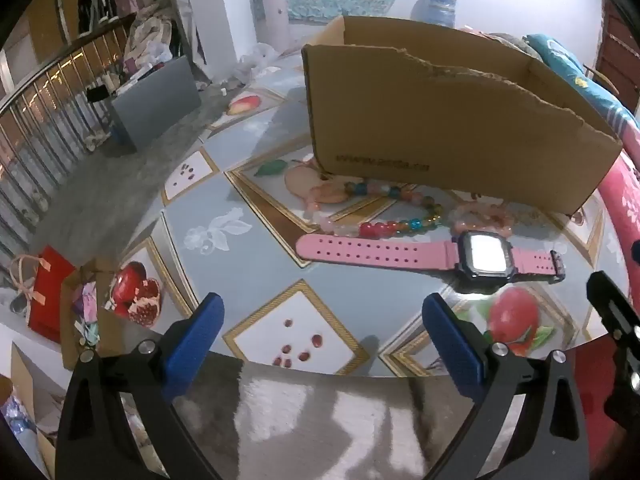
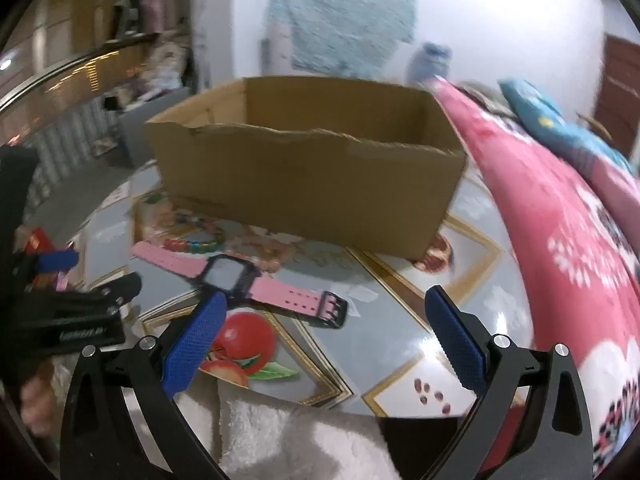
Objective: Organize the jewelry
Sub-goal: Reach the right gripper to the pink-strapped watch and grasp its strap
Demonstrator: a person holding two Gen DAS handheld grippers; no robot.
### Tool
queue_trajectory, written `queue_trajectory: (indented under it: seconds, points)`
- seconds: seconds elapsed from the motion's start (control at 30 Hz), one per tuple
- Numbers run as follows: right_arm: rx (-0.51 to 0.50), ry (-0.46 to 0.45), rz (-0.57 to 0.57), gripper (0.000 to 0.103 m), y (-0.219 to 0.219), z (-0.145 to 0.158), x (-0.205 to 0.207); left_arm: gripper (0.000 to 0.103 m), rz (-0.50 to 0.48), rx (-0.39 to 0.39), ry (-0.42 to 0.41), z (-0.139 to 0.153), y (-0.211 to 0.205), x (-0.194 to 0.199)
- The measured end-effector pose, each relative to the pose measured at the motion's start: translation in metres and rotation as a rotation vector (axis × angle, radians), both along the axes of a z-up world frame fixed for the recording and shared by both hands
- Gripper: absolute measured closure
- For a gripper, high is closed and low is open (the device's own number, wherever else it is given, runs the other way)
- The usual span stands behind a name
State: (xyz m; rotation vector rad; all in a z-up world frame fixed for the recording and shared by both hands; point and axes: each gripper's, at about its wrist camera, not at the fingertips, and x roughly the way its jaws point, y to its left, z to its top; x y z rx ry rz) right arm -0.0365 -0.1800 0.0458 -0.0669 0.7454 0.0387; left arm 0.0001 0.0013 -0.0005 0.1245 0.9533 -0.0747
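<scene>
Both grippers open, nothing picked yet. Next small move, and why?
Probably ease the right gripper forward and left to straddle the pink watch. Both grippers are open and empty; the watch lies flat, nearest the table edge, just ahead of the right gripper's left finger, before the cardboard box.

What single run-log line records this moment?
left gripper: open, empty | right gripper: open, empty | pink watch, bead bracelets: on table, outside cardboard box
</scene>
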Motion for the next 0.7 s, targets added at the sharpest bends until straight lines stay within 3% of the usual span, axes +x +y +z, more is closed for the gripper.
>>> queue_trajectory:
  seconds: [0.2,0.27,0.37,0.4,0.57,0.7]
  points:
    - [-0.005,-0.045,0.199,0.008,0.016,-0.001,0.0,0.006,-0.067,-0.093,-0.054,0.0,0.015,0.001]
    - [-0.021,-0.04,0.26,0.008,0.025,-0.004,0.004,0.006,-0.091,-0.157,-0.122,0.01,0.014,-0.005]
    - [-0.031,-0.017,0.345,0.011,0.035,-0.011,0.014,0.006,-0.103,-0.231,-0.147,0.014,0.021,-0.003]
    - [-0.031,-0.005,0.36,0.013,0.038,-0.013,0.017,0.006,-0.102,-0.215,-0.125,0.013,0.018,0.0]
    - [-0.021,0.095,0.406,0.028,0.045,-0.031,0.039,0.006,-0.138,-0.328,-0.1,0.009,0.026,0.009]
    - [-0.038,0.145,0.422,0.037,0.047,-0.042,0.047,0.006,-0.118,-0.346,-0.062,0.002,0.03,0.012]
